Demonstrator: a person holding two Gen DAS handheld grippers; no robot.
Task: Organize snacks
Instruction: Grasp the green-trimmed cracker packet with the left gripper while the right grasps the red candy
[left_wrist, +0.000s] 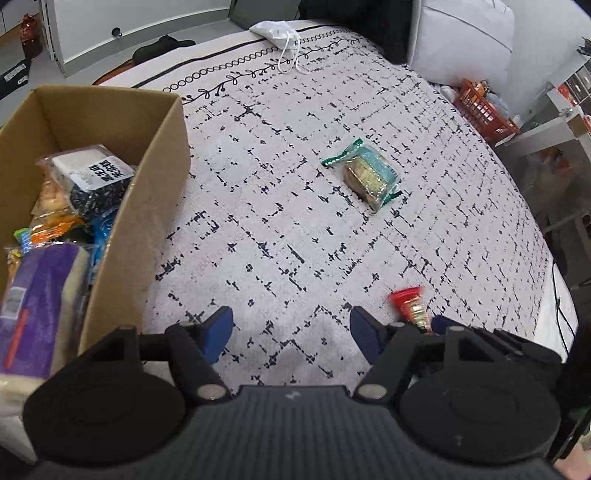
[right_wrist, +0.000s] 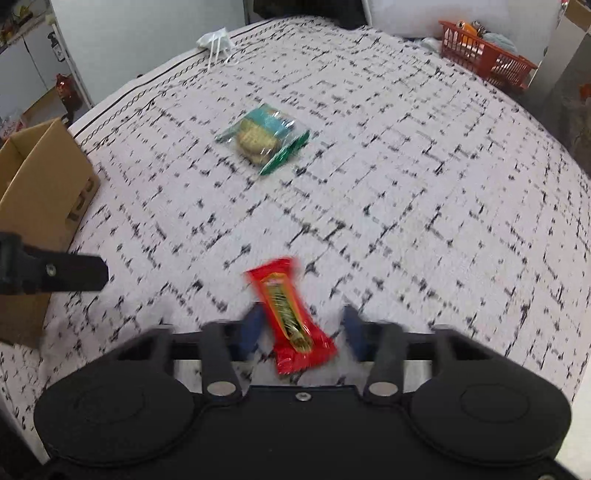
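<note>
Red snack packet (right_wrist: 291, 314): one, long and narrow, lying on the patterned bedspread (right_wrist: 406, 184); positioned between the blue fingers (right_wrist: 251, 328) of the right gripper (right_wrist: 301, 332), its near end reaching back toward the gripper body; the fingers stood a little off the wrapper on both sides, jaws narrow but not visibly pressing; picture blurred, so contact could not be confirmed; in the left wrist view the same packet (left_wrist: 410, 306) showed only its far end.

Green biscuit packet (left_wrist: 364, 173): one, clear wrapper with green ends, lying alone near the middle of the bedspread, well apart from both grippers and from the box.

Cardboard box (left_wrist: 162, 177): open-topped, standing at the left side of the bedspread; contents several snacks, among them a purple-and-white packet (left_wrist: 40, 295), a black-and-white wrapped item (left_wrist: 98, 177) and orange wrappers (left_wrist: 55, 225).

Left gripper (left_wrist: 291, 332): just right of the box, pointing down at bare bedspread; jaws moderately wide, nothing between them.

Surroundings: white drawstring pouch (left_wrist: 275, 31) at the far edge of the bed; orange basket (right_wrist: 484, 55) beyond the far right corner.
</note>
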